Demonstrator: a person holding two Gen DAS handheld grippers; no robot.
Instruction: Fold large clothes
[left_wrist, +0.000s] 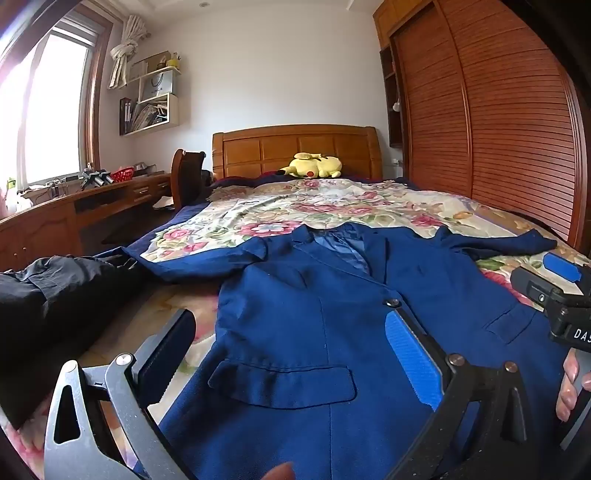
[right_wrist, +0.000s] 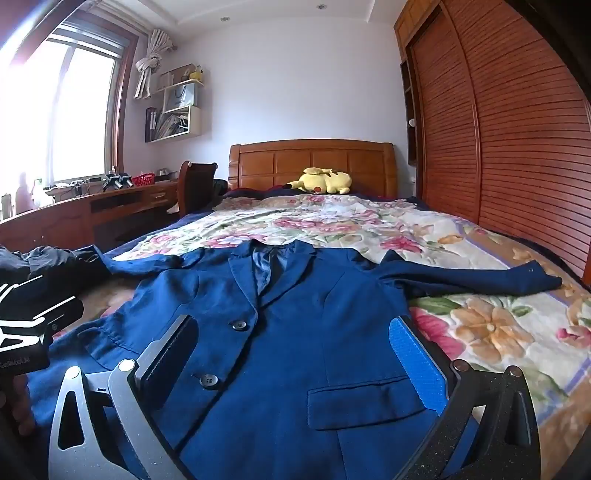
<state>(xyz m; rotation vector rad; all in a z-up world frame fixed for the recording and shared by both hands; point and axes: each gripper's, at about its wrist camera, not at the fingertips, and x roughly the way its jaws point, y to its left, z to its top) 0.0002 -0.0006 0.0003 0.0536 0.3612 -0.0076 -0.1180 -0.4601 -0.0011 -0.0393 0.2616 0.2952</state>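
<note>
Blazer (right_wrist: 295, 332), navy blue, lies face-up and buttoned on the floral bedspread (right_wrist: 480, 332), collar toward the wooden headboard (right_wrist: 312, 166), sleeves spread to both sides. Off its left sleeve sits a heap of black clothing (left_wrist: 44, 295). Left gripper (left_wrist: 291, 354) hovers wide open over the left flap pocket, holding nothing. Right gripper (right_wrist: 295, 358) hangs equally wide open above the two buttons, also empty. A yellow Pikachu plush (right_wrist: 325, 181) rests by the headboard
</note>
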